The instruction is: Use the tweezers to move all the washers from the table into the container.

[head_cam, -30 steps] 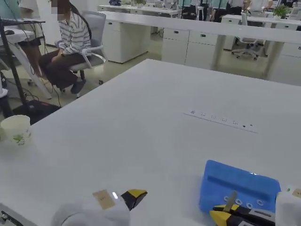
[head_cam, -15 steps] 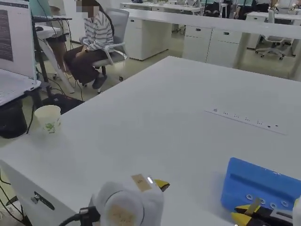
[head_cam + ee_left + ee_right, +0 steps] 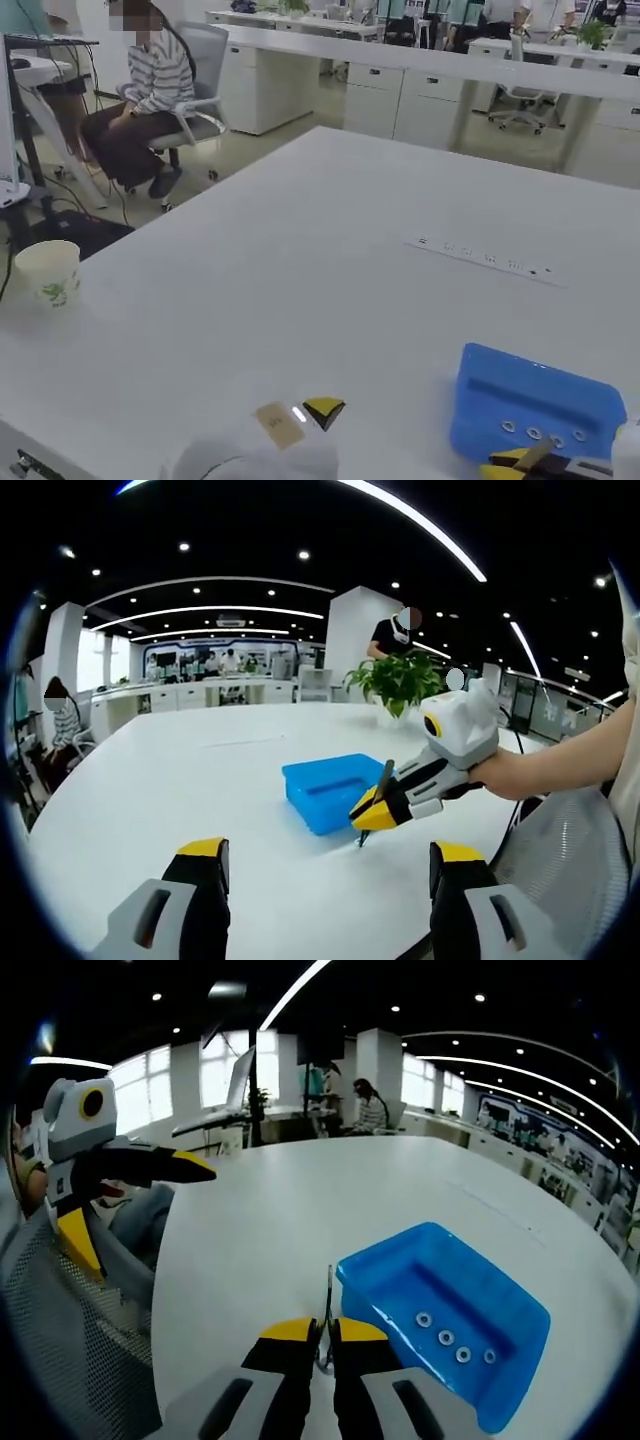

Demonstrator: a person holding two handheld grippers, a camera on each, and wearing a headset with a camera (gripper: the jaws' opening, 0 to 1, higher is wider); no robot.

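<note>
The right tongs clamp the tweezers just beside the container holding 4 washers; a steady pinch seems best. The left tongs stand apart, empty.

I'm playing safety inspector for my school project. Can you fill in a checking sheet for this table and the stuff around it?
Surface: white table with a socket strip set into it.
Job's things: blue container holds four washers; tweezers point forward beside the container's near corner.
Clutter: paper cup near the table's left edge.
Grippers: right hand-held gripper shut on the tweezers; left hand-held gripper open, holding nothing.
Cables: dark cables on the floor by the stand at left; on the table, nothing seen.
Surroundings: a person seated on an office chair; white desks behind.
</note>
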